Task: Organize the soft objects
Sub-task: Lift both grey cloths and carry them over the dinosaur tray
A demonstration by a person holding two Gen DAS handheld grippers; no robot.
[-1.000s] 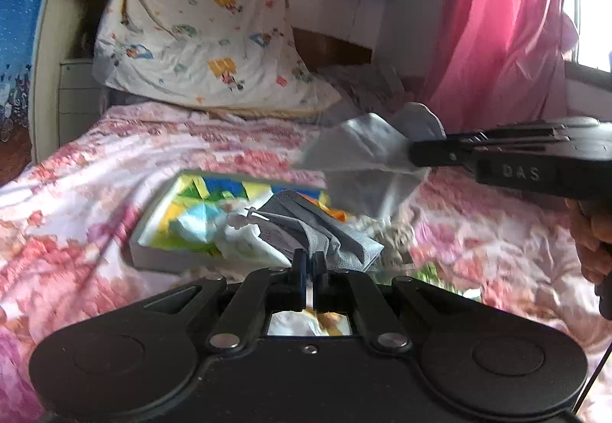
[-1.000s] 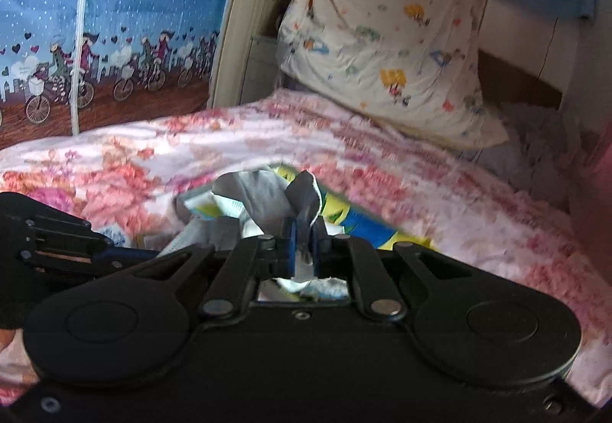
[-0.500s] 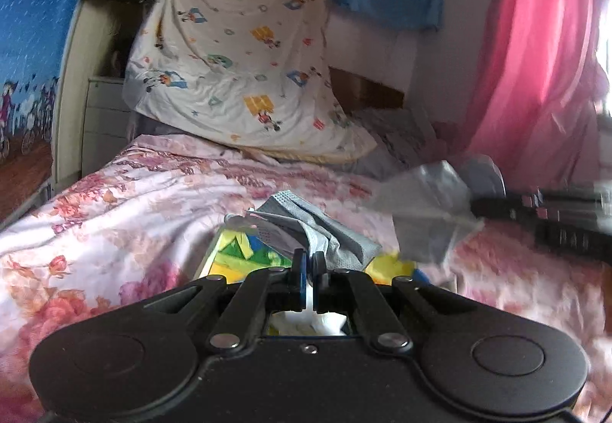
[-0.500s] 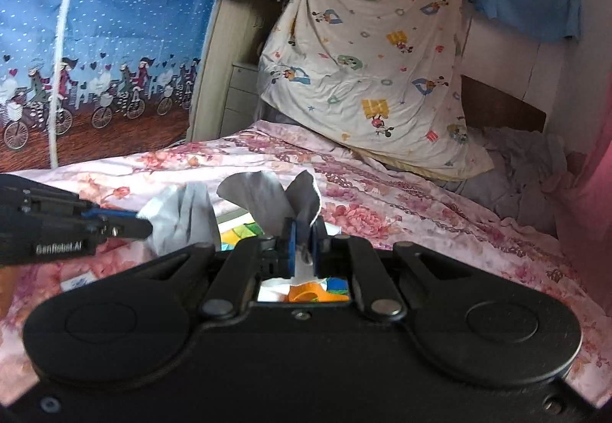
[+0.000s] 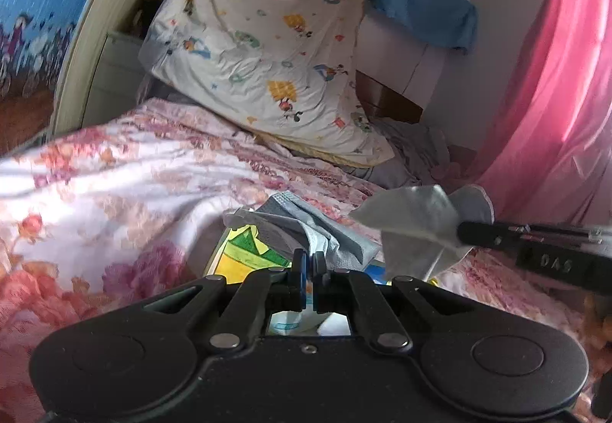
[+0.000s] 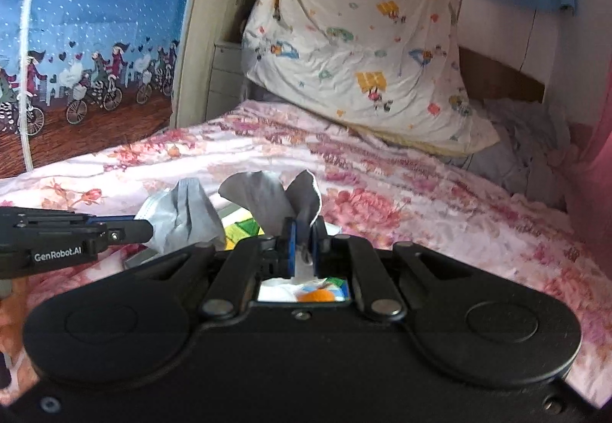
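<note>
My left gripper is shut on a grey face mask, held above the bed; it also shows at the left of the right wrist view. My right gripper is shut on a second piece of grey cloth, which appears at the right of the left wrist view. Both grey pieces hang in the air side by side. Below them lies a colourful flat box on the floral bedspread.
A cartoon-print pillow leans against the headboard. A pink curtain hangs on the right, a blue printed net wall on the left. Crumpled grey bedding lies at the far right of the bed.
Both grippers have risen with their grey pieces, away from the colourful box and the bed. The views now look higher, toward the pillow and wall. Both stay shut.
</note>
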